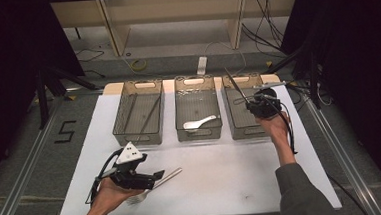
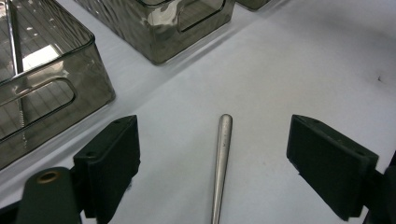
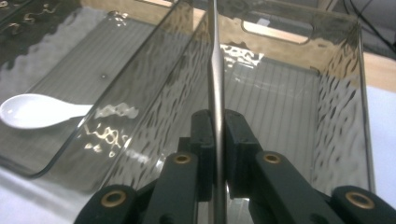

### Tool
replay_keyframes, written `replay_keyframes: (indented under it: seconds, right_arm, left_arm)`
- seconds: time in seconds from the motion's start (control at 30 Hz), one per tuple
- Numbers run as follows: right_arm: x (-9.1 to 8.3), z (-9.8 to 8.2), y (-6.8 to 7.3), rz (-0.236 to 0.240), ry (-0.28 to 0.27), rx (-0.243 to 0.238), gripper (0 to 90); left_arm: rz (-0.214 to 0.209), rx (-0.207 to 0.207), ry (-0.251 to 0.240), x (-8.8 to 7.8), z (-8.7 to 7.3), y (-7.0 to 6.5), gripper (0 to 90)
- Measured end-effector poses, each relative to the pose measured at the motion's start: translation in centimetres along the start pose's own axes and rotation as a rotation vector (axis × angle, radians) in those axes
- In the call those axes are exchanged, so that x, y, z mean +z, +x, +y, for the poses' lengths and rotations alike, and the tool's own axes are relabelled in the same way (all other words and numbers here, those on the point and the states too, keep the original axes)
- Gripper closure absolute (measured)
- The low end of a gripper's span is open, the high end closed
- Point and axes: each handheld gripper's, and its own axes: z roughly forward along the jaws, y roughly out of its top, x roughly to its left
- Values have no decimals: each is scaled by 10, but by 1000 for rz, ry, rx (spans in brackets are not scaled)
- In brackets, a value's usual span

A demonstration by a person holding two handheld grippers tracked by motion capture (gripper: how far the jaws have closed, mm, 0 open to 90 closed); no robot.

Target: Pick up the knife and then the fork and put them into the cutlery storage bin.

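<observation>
Three smoked bins are lined across mid-frame in the high view. The right gripper (image 1: 252, 103) is clenched on a slim metal utensil (image 1: 234, 84), held over the right bin (image 1: 243, 129). The left gripper (image 1: 158, 175), lower left, is spread wide, a fork (image 1: 153, 186) lying between its jaws untouched. A white spoon (image 1: 199, 122) is seen in the middle bin (image 1: 199, 134).

The left bin (image 1: 138, 112) holds thin dark sticks and stands up the worktop (image 1: 218, 181) from the left tool, near it. The middle bin (image 1: 197, 107) lies left of the right tool, just beside it, with a white ceramic spoon (image 1: 199, 122) lying at its near end. Beyond the worktop a wooden shelf unit (image 1: 173, 18) stands on the floor (image 1: 29, 132), where cables (image 1: 138, 65) lie and a dark figure 5 (image 1: 65, 131) is marked.
</observation>
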Motion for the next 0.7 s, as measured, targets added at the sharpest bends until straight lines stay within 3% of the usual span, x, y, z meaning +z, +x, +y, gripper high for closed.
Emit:
replay_keyframes:
  seconds: [0.5, 0.6, 0.63, 0.7]
  right_arm:
    - [21, -1, -1, -36, 49, 57, 832]
    - [24, -2, -2, -15, 65, 72, 808]
    - [23, -2, -2, 6, 42, 94, 731]
    - [20, 0, -1, 34, 17, 101, 705]
  left_arm:
    - [9, 22, 19, 2, -1, -1, 170]
    - [10, 24, 20, 2, -1, -1, 170]
    - [10, 23, 19, 2, -1, -1, 171]
    - [9, 23, 21, 2, -1, 0, 171]
